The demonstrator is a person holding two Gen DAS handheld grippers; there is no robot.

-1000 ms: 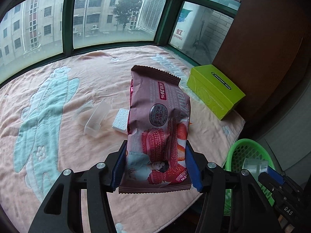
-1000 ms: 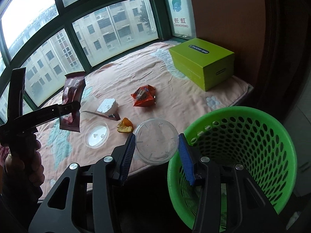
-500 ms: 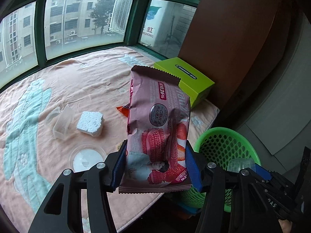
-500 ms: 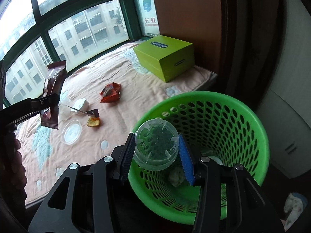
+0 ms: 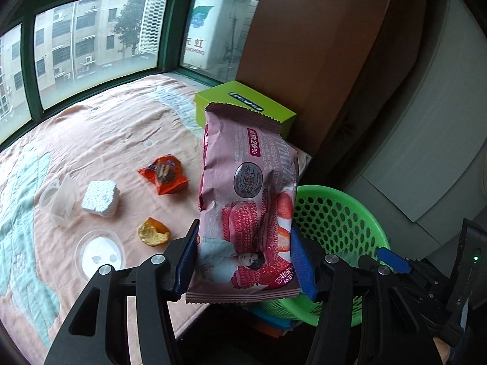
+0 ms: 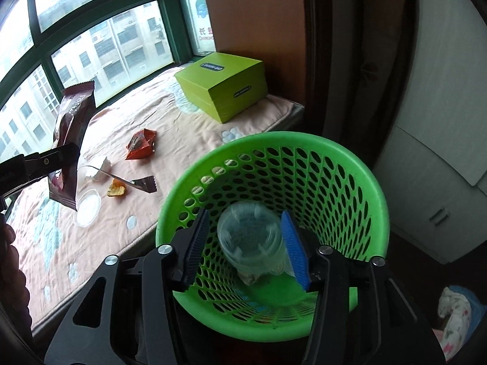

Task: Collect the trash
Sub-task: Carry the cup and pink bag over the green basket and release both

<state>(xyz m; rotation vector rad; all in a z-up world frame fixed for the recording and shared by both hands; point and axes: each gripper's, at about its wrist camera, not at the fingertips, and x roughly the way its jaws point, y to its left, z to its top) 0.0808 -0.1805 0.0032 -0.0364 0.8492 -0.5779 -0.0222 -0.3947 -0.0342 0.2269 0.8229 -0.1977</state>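
The round green perforated plastic basket (image 6: pixel 359 182) stands on the floor just beside the near right edge of the blanket-covered ledge. Inside it, a clear plastic cup (image 6: pixel 251 240) sits low, blurred, between the fingers of the right gripper (image 6: pixel 245 243). There is a gap on each side of the cup, so the fingers are parted and not pressing it. Below the cup, pale scraps lie on the basket floor, too blurred to name.

The left gripper (image 5: pixel 243 266) clamps the lower end of a pink strawberry-cookie snack wrapper (image 5: pixel 248 194), which stands upright above the ledge edge, left of the basket.

On the peach and teal blanket (image 5: pixel 100 133) lie an orange crumpled snack packet (image 5: pixel 164 176), a white foam block (image 5: pixel 100 199), a clear ribbed plastic tub (image 5: pixel 62 203) tipped on its side, a clear round lid (image 5: pixel 99 254) and an orange-yellow scrap (image 5: pixel 152 232). A thin dark wrapper strip (image 6: pixel 134 182) shows in the right wrist view near that scrap. A lime-green cardboard box (image 6: pixel 222 86) rests at the far right corner, against the brown wall panel (image 5: pixel 307 60).
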